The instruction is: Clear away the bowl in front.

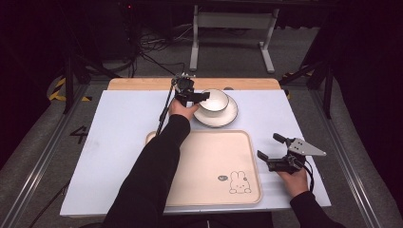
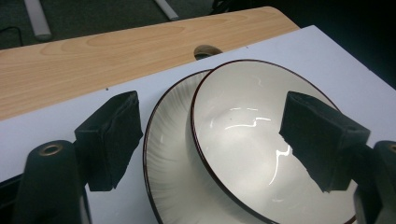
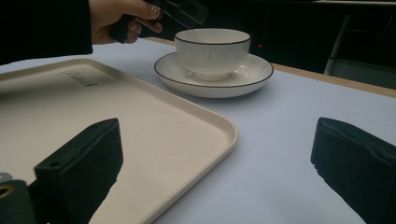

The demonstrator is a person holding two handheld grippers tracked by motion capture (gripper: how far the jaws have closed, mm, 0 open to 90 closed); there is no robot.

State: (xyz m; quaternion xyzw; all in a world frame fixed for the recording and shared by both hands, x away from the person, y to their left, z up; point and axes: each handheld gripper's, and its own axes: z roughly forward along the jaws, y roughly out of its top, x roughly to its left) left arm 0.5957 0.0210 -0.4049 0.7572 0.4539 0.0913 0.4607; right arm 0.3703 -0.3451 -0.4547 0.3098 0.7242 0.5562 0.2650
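1. One white bowl (image 1: pixel 213 100) with a dark rim, standing on the plate.
2. One white plate (image 1: pixel 230 116) with a dark rim, under the bowl.
3. One cream tray (image 1: pixel 209 166), printed with one rabbit drawing (image 1: pixel 239 183).
4. Two grippers: the left gripper (image 1: pixel 199 97) and the right gripper (image 1: pixel 269 148), each with two black jaws.
5. One table (image 1: pixel 119 128) with a white top.

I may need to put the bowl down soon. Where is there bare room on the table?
The cream tray is bare apart from its printed rabbit, the nearest free patch. The white mat left of the tray is open too. It is crowded at the far edge, where the left gripper straddles the bowl on its plate, and right of the tray, where the right gripper rests.
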